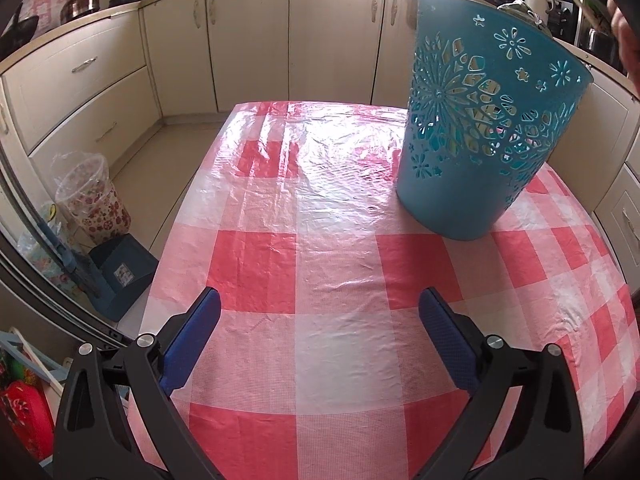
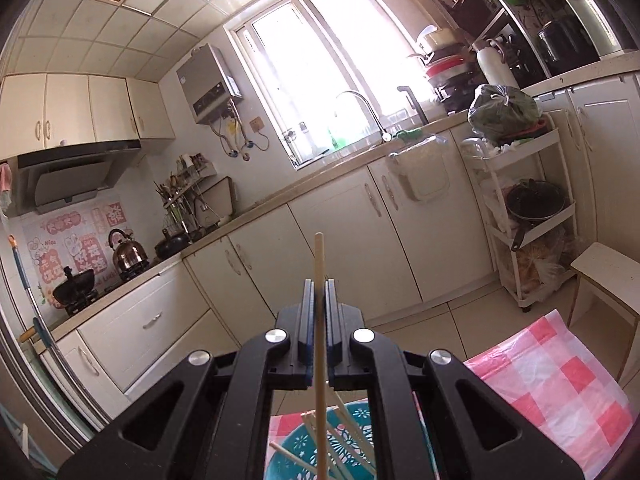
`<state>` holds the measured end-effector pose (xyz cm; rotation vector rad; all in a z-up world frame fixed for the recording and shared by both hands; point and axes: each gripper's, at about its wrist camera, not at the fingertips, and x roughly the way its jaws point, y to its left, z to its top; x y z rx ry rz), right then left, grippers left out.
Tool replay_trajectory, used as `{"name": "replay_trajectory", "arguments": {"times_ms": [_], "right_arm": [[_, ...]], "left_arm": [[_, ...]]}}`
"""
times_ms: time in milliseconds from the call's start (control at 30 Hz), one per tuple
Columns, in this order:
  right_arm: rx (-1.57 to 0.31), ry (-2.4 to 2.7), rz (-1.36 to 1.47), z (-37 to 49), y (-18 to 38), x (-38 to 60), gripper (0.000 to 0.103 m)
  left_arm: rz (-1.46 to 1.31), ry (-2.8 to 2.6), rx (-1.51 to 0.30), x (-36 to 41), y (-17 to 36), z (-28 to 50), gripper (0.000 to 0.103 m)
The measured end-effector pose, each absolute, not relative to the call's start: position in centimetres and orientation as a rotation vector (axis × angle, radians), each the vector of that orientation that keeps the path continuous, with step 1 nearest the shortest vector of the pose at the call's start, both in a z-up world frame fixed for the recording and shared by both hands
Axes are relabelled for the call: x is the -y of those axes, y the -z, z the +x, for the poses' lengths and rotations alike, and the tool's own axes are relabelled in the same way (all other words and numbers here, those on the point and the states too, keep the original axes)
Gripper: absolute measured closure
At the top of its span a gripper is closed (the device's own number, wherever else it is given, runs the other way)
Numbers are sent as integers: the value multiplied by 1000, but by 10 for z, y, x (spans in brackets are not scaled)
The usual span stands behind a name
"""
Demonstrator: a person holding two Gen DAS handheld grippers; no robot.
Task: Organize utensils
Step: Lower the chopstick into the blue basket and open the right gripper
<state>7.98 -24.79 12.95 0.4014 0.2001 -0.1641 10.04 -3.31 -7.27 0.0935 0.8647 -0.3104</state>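
Note:
A blue perforated plastic basket (image 1: pixel 484 120) stands upright on the red-and-white checked tablecloth (image 1: pixel 320 264), at the far right of the left wrist view. My left gripper (image 1: pixel 320 304) is open and empty, low over the near part of the table. My right gripper (image 2: pixel 319 292) is shut on a wooden chopstick (image 2: pixel 319 264) and holds it upright, high above the basket (image 2: pixel 288 452). Several chopsticks (image 2: pixel 344 432) lie inside the basket below it. The held chopstick's lower end reaches down into the basket's mouth.
Cream kitchen cabinets (image 1: pixel 248 40) run behind the table. A floral bin (image 1: pixel 92 196) and a blue dustpan (image 1: pixel 120 272) sit on the floor at the left. A white rack (image 2: pixel 524 200) and a stool (image 2: pixel 608 276) stand at the right.

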Motion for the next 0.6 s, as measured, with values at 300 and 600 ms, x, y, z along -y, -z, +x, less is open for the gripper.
{"name": "replay_trajectory", "arguments": {"times_ms": [300, 600], "right_arm": [[-281, 193, 319, 100, -108, 238, 97], [-328, 188, 277, 98, -106, 236, 96]], "left_arm": [[84, 321, -869, 34, 74, 101, 8], [78, 321, -873, 34, 74, 101, 8]]}}
